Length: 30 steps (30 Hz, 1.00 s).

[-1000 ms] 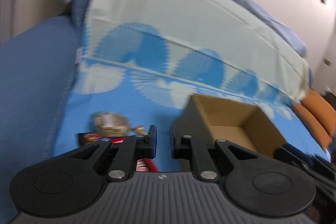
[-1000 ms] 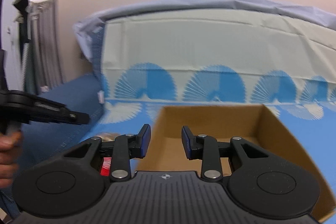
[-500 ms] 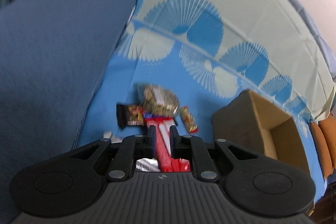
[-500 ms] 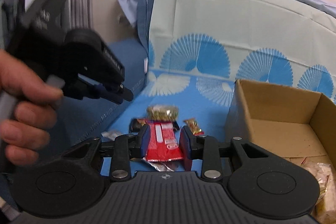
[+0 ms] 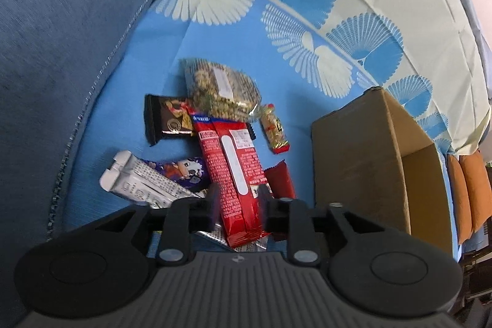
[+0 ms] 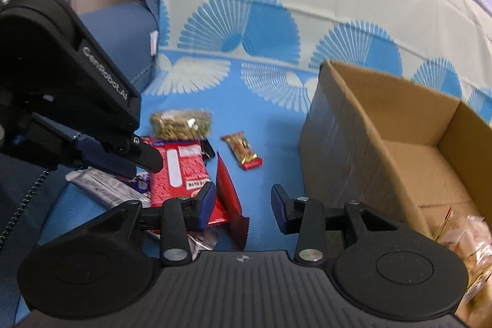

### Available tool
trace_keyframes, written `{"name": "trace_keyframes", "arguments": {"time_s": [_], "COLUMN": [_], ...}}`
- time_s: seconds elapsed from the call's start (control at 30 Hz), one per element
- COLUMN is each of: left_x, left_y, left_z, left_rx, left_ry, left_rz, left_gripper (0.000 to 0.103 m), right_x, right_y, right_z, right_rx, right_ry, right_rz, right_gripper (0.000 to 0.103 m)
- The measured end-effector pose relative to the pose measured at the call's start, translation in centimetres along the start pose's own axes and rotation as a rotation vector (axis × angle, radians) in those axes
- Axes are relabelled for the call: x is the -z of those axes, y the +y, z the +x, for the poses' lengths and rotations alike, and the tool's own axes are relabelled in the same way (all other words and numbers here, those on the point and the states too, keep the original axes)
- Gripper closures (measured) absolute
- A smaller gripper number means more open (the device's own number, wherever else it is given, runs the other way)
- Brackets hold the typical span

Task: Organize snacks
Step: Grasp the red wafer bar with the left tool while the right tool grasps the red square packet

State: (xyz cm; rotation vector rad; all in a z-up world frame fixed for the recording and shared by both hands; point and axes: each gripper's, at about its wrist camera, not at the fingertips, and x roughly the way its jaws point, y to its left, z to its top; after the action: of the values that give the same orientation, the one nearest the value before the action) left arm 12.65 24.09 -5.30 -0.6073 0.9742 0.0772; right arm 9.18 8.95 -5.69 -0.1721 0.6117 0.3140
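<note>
Left gripper (image 5: 237,206) over snack pile, fingers spread a bit, just opened wider, long red pack (image 5: 229,171) seen between them, not pinched. 
Right gripper (image 6: 243,205) fingers spread too, just opened wider, nothing between. 
Snacks on blue cloth (image 5: 129,100), left of cardboard box (image 6: 363,125). 
Risk: packs overlap, so grab may take two or slide off shiny wrap. 
Risk: grippers close together, may bump.
</note>
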Motion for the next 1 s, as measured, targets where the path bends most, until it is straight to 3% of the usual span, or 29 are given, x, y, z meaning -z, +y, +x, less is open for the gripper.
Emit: {"name": "trace_keyframes", "arguments": {"time_s": [0.13, 0.2, 0.37, 0.43, 0.47, 0.53, 0.57, 0.83, 1.0], "left_x": [-0.3, -0.3, 0.2, 0.4, 0.5, 0.5, 0.5, 1.4, 2.0], "left_y": [0.1, 0.1, -0.4, -0.7, -0.7, -0.3, -0.2, 0.5, 1.0], "left_z": [1.4, 1.9, 3.1, 3.2, 3.2, 2.9, 2.7, 0.0, -1.5], "left_rx": [-0.025, -0.031, -0.032, -0.045, -0.053, -0.042, -0.044, -0.021, -0.037], "left_ry": [0.041, 0.048, 0.086, 0.085, 0.083, 0.075, 0.068, 0.038, 0.013], "left_rz": [0.000, 0.007, 0.038, 0.059, 0.068, 0.056, 0.050, 0.051, 0.051], "left_gripper": [0.055, 0.054, 0.055, 0.061, 0.072, 0.083, 0.095, 0.097, 0.098], "right_x": [0.2, 0.4, 0.6, 0.7, 0.7, 0.7, 0.7, 1.0, 1.6], "right_y": [0.0, -0.1, -0.1, 0.0, 0.1, 0.2, 0.2, 0.8, 0.8], "right_z": [1.0, 1.2, 1.1, 0.9, 0.8, 0.7, 0.6, -2.2, -4.1], "right_rx": [-0.024, -0.039, -0.066, -0.074, -0.078, -0.080, -0.081, -0.094, -0.115], "right_ry": [0.038, 0.054, 0.050, 0.045, 0.043, 0.038, 0.036, -0.026, -0.019], "right_rz": [0.009, 0.020, 0.016, 0.007, 0.004, -0.005, -0.009, -0.129, -0.183], "right_gripper": [0.072, 0.081, 0.091, 0.094, 0.096, 0.096, 0.097, 0.100, 0.100]}}
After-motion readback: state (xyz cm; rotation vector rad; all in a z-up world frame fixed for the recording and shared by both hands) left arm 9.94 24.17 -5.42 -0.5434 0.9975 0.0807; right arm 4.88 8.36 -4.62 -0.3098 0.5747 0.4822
